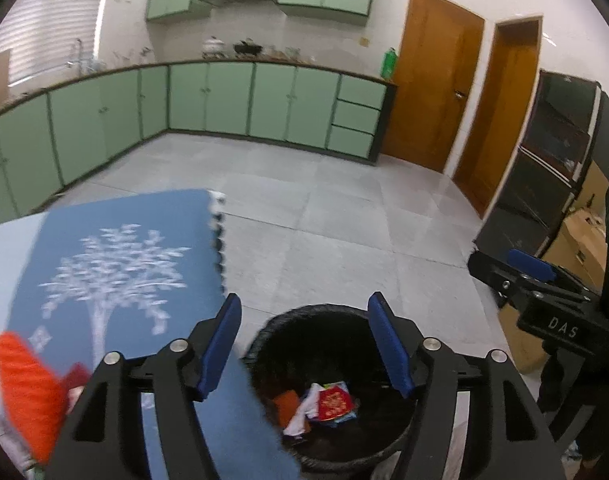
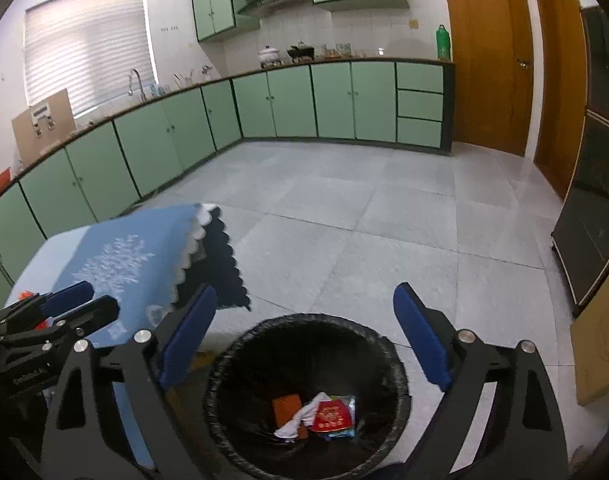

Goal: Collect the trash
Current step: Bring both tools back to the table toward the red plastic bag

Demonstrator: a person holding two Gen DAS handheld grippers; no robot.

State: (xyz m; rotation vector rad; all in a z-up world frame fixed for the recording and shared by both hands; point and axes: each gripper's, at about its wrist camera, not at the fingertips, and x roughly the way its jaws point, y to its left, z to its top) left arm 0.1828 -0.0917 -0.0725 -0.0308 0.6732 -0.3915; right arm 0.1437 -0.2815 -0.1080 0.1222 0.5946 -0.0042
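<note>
Looking along your left gripper [image 1: 304,344], you see its blue pads spread apart with nothing between them, hanging over the rim of the black-lined bin [image 1: 272,322]. The trash [image 1: 324,404] lies at the bottom of the bin: a red packet [image 1: 335,402] roughly flat with its long side running left to right, a white crumpled scrap [image 1: 302,416] and an orange piece [image 1: 286,403] just beside it. To the left, the blue tablecloth [image 1: 116,264] comes close to the bin, its scalloped edge hanging down next to the left finger. Your right gripper [image 1: 530,266] shows at the far right. Ahead the tiled floor [image 1: 344,208] lies bare up to the green cabinets [image 1: 232,98].

From your right gripper [image 2: 304,336], the jaws stand wide and empty above the same bin [image 2: 384,344], whose round rim sits between the fingers. The red packet [image 2: 331,418] lies tilted slightly, touching the white scrap [image 2: 300,420]; the orange piece [image 2: 286,408] sits to their left. The tablecloth [image 2: 136,256] corner overhangs just left of the bin, with your left gripper [image 2: 72,300] over it. The floor [image 2: 364,208] ahead and to the right is bare up to the wooden doors [image 2: 492,60].
</note>
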